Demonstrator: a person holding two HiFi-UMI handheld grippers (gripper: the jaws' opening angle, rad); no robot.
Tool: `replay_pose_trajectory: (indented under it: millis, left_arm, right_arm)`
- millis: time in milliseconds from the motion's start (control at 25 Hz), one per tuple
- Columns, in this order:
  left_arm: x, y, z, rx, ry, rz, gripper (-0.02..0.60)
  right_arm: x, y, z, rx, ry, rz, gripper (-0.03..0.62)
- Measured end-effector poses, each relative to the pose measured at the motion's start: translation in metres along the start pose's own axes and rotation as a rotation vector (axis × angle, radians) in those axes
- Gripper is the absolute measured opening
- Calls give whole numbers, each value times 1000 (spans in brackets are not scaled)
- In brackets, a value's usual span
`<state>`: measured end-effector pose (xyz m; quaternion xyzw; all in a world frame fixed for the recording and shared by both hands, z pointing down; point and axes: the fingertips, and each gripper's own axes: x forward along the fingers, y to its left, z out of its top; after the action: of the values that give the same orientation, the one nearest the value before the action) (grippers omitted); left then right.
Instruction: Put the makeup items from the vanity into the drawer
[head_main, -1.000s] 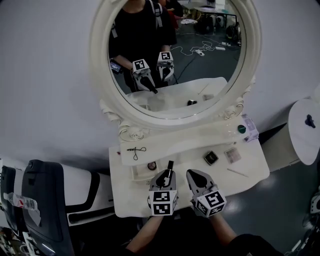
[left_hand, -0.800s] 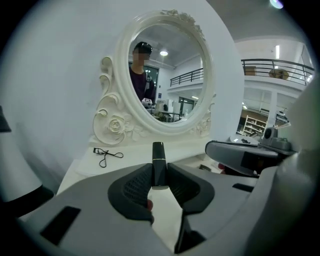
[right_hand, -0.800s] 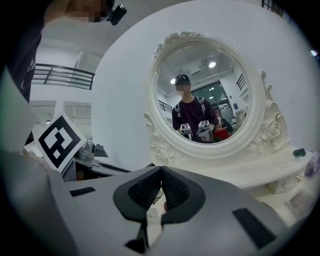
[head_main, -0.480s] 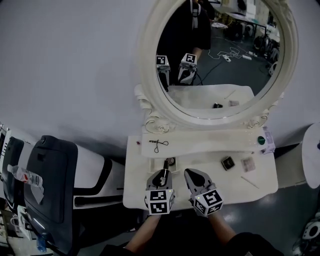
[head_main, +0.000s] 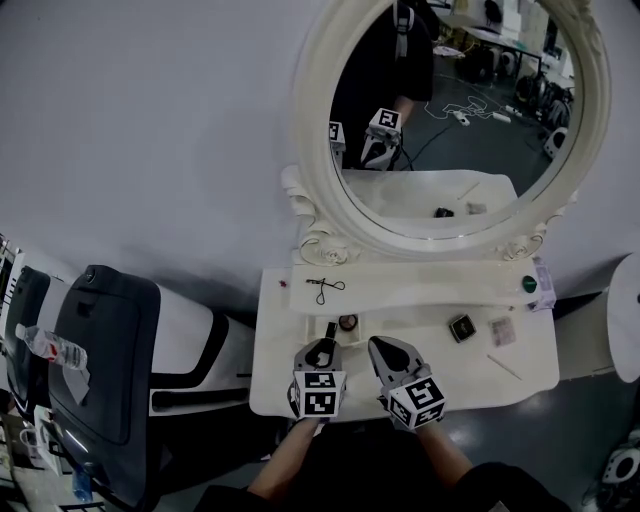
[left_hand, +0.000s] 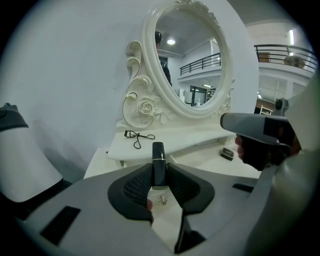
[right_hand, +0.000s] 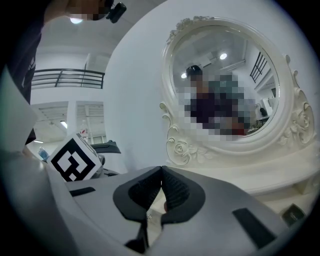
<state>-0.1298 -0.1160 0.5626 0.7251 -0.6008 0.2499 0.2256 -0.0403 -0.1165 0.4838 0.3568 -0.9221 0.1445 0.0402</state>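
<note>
**Lipstick tube gripped over the vanity top**

A black lipstick tube (left_hand: 158, 162) with a thin pale band stands between the left gripper's (left_hand: 159, 176) jaws. Both pads press its lower half and its top pokes out beyond them. It is held above the left front of the white vanity top (head_main: 283, 385), near the raised shelf where an eyelash curler (head_main: 325, 287) lies. A small round pot (head_main: 348, 322) sits just beyond the tube's tip. The right gripper (head_main: 386, 352) hangs beside the left with its jaws clenched on nothing. Further right lie a square compact (head_main: 460, 327), a small palette (head_main: 499, 331) and a thin stick (head_main: 503, 366), with the oval mirror (head_main: 450, 120) behind
</note>
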Motion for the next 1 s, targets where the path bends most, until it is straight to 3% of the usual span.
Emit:
replay_pose_trajectory:
  millis: [120, 480, 1000]
  left_arm:
    - [16, 5, -10, 5, 46, -3, 104]
    - [44, 5, -17, 122, 148, -45, 106]
    - [40, 7, -5, 86, 82, -40, 114]
  right_arm:
    - [0, -4, -2, 2, 6, -8, 23]
    - [0, -13, -3, 5, 12, -34, 24]
    - [5, -17, -7, 16, 21, -43, 25]
